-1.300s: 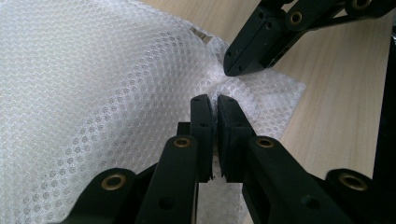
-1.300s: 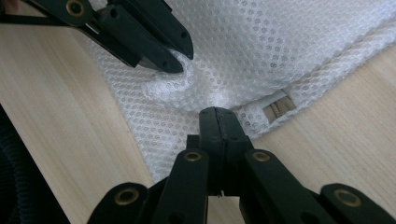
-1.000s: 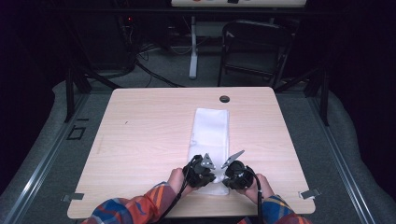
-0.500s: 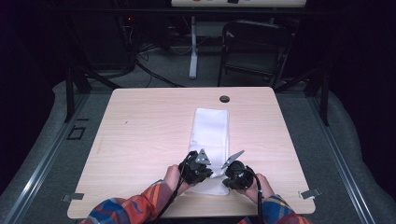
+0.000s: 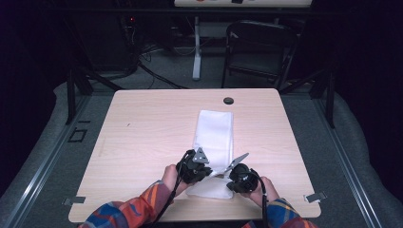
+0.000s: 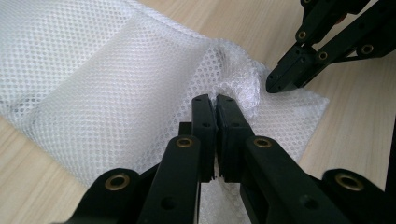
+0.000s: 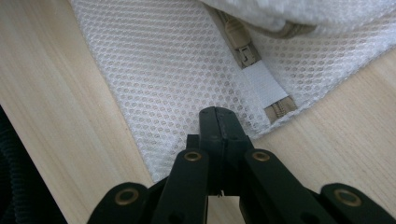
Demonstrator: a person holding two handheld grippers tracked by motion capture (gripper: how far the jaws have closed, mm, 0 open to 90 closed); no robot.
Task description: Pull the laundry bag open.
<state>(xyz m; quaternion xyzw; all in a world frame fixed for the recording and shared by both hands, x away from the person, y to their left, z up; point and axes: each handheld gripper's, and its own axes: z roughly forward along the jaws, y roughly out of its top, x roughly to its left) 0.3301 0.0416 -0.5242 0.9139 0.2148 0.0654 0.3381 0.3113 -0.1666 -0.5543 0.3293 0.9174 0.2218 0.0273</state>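
Mesh bag lay white and long down the middle of the tabletop, its near end between the two hands; in the last second the left tongs had moved a little up and away from the person, and the near corner of the bag had come up with them; that made a small raised fold in the netting, so it looked like the start of lifting or folding the near end over; the right tongs had not moved. Both tongs were closed; in the left gripper view the left ones pinched the puckered netting; in the right gripper view the right ones were shut on the flat edge of the bag, just beside the zipper pull. Both forearms in bright striped sleeves came in from the near edge, hands close together, tips pointing at each other over the bag; farther off stood a dark chair.
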